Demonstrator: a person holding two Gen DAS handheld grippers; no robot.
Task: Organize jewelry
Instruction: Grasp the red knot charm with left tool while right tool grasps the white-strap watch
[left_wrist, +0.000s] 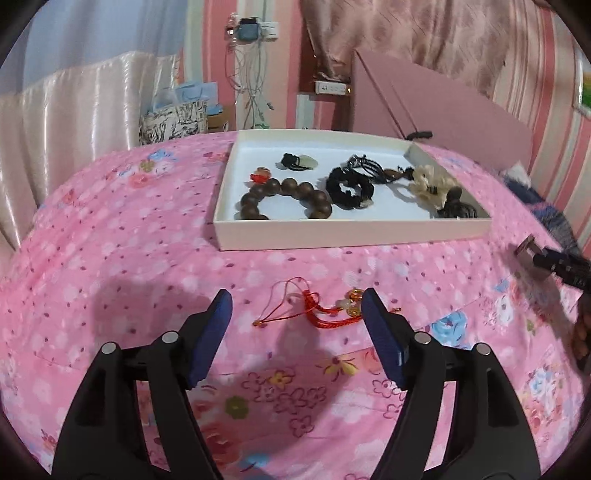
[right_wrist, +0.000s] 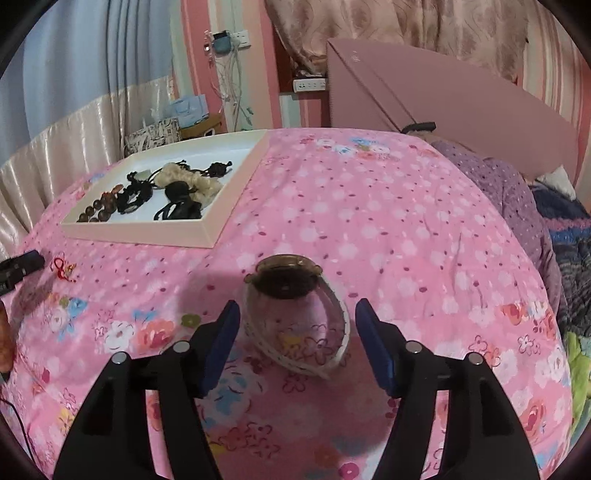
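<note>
In the left wrist view my left gripper (left_wrist: 296, 299) is open just above the pink floral bedspread. A red cord charm (left_wrist: 317, 306) with gold coins lies between and just past its fingertips, untouched. Behind it stands a white tray box (left_wrist: 351, 230) holding a brown bead bracelet (left_wrist: 284, 199), a black scrunchie (left_wrist: 349, 192), a cream flower tie (left_wrist: 432, 184) and a dark claw clip (left_wrist: 456, 206). In the right wrist view my right gripper (right_wrist: 298, 306) is open around a white dotted headband (right_wrist: 332, 354) with a brown piece (right_wrist: 284, 278) at its far end. The pads do not touch it.
The pink box lid (left_wrist: 443, 110) leans up behind the tray. A purple blanket (right_wrist: 517, 192) and knitted fabric are heaped at the bed's right side. Curtains, a patterned bag (left_wrist: 173, 122) and hanging cables stand beyond the far edge. The other gripper (left_wrist: 546, 258) shows at the right rim.
</note>
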